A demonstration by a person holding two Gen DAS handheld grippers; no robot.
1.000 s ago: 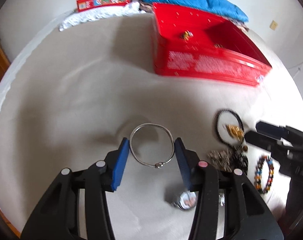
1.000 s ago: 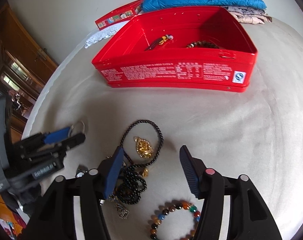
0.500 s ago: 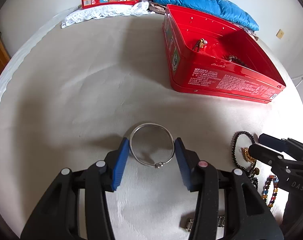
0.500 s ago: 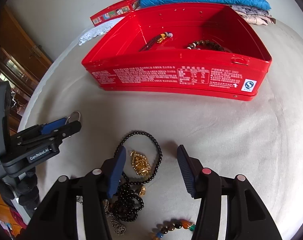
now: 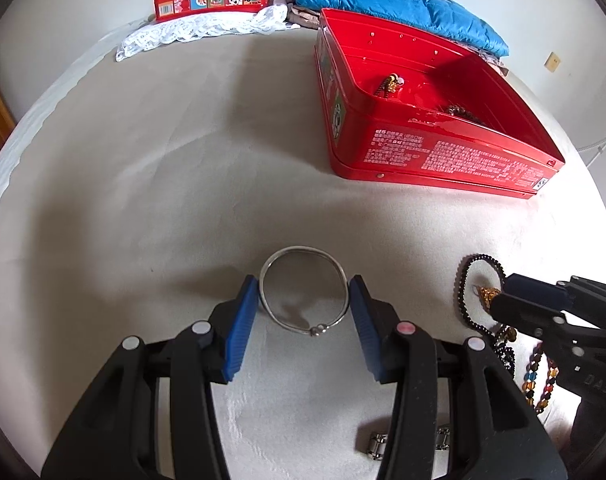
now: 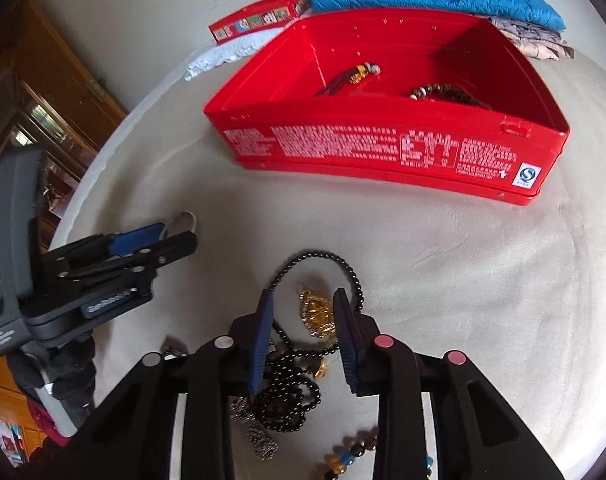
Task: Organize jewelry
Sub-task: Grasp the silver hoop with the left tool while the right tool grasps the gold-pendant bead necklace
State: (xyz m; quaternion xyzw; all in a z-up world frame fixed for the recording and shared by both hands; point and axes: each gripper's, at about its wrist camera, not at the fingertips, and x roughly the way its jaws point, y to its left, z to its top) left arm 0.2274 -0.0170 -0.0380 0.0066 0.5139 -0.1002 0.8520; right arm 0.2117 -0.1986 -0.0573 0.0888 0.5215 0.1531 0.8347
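My left gripper (image 5: 303, 300) is shut on a silver bangle (image 5: 304, 292), its blue pads touching both sides of the ring, held above the cloth. It shows at the left of the right wrist view (image 6: 175, 236). My right gripper (image 6: 303, 320) is narrowed around a gold pendant (image 6: 318, 314) on a black bead necklace (image 6: 295, 380) lying on the cloth; whether the pads touch it is unclear. An open red tin box (image 6: 383, 148) holds a tassel charm (image 6: 355, 74) and a wooden bead bracelet (image 6: 443, 94).
A colourful bead bracelet (image 5: 539, 376) and a metal watch band (image 5: 377, 444) lie near the necklace. A silver chain (image 6: 259, 436) lies under my right gripper. A blue jacket (image 5: 391, 4), white lace (image 5: 199, 30) and a red lid (image 5: 213, 0) lie at the far side.
My left gripper has lifted the bangle and carried it left, away from the jewelry pile. My right gripper has moved forward over the gold pendant and narrowed its jaws.
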